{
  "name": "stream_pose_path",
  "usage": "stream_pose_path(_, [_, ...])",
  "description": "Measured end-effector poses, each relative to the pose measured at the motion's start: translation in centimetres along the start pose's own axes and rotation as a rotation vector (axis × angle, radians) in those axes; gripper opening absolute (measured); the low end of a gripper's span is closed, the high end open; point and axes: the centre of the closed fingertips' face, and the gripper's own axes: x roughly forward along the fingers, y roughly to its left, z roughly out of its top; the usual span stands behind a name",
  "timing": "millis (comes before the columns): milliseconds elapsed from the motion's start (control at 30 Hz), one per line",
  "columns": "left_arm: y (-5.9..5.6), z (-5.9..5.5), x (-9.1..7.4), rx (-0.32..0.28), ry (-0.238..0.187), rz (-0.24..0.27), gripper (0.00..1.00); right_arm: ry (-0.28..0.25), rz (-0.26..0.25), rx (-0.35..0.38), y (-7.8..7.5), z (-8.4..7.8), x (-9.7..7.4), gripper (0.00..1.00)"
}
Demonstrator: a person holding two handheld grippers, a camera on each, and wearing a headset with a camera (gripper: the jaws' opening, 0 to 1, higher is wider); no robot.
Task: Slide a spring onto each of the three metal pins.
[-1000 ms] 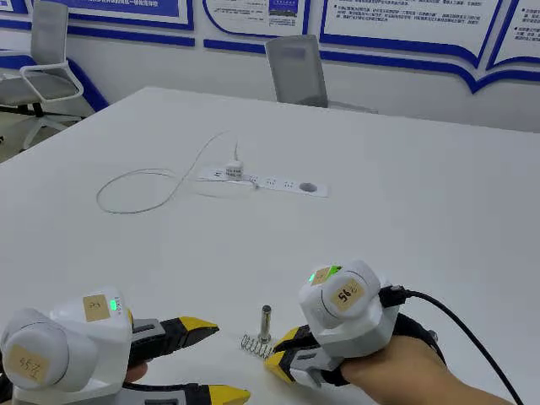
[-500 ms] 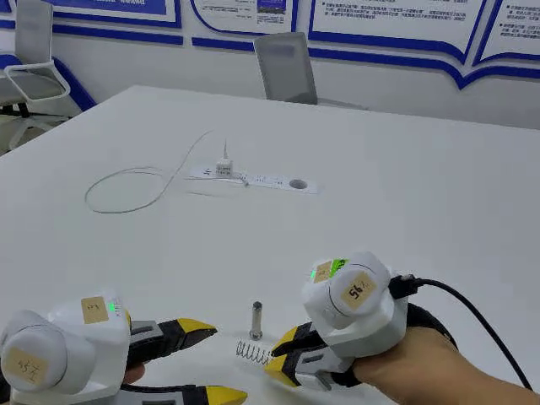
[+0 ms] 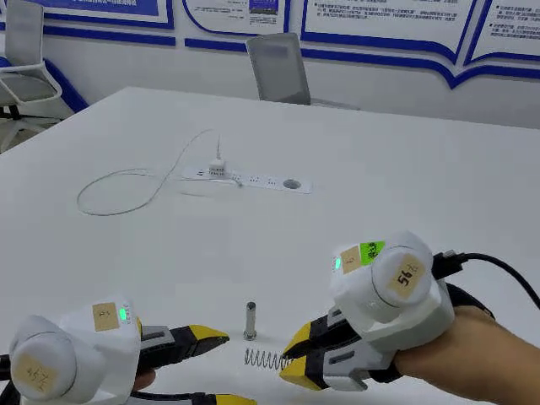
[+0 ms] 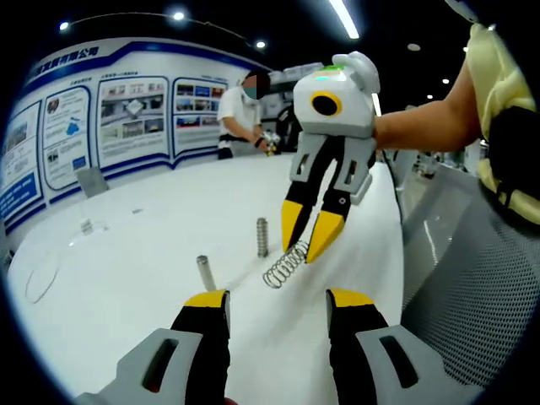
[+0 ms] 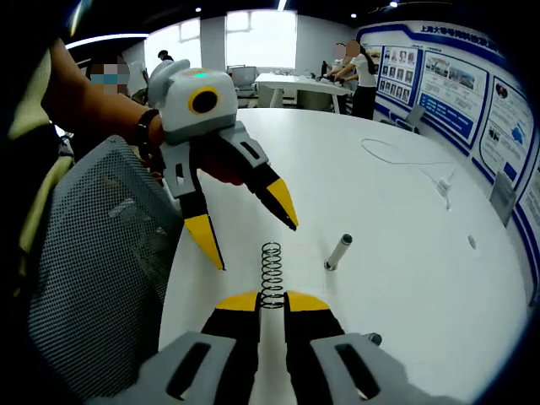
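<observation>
While its yellow-tipped jaws are drawn almost together, the right gripper (image 3: 295, 364) pinches one end of a small coiled steel spring (image 3: 266, 360) between the tips. The rest of the coil reaches out from them toward the left gripper (image 3: 226, 369), slanting down to the white bench (image 3: 380, 194), where its free end seems to rest, though I cannot tell for sure. The left gripper's jaws stand wide apart with nothing between them, low over the near edge of the bench and pointed at the spring from the opposite side. The two pairs of tips are near each other but apart. In the head view a short silver metal pin (image 3: 251, 321) stands upright on the bench just beyond the spring, between the two grippers, bare of any coil and touched by neither. In the left gripper view two such pins rise from the surface. The nearer pin (image 4: 205, 272) is to the left of the spring, and the farther pin (image 4: 262, 237) is just beside the right gripper's tips. Both are bare. Well beyond the work, toward the middle of the bench, a flat white power strip (image 3: 245, 180) lies with a thin white cable (image 3: 118, 187) looping away from it. A grey mesh chair (image 3: 278, 67) stands at the far edge.
</observation>
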Motion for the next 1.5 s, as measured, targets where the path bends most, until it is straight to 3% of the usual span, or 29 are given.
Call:
stream_pose_path(300, [-1.3, 0.8, 0.3, 0.040, -0.022, -0.049, 0.36, 0.009, 0.060, -0.058, 1.2, 0.1, -0.6, 0.12])
stream_pose_path(667, [-2.7, 1.3, 0.4, 0.075, -0.034, -0.104, 0.17, 0.029, 0.098, -0.104, 2.3, 0.0, -0.8, 0.12])
stream_pose_path(1000, [-3.5, 1.2, 0.6, 0.105, -0.027, -0.132, 0.12, 0.033, 0.117, -0.125, 2.8, 0.3, -1.5, 0.12])
stream_pose_path(1500, [-3.5, 1.4, 0.8, 0.107, -0.030, -0.133, 0.11, -0.032, 0.099, -0.153, 3.1, 3.6, -2.5, 0.12])
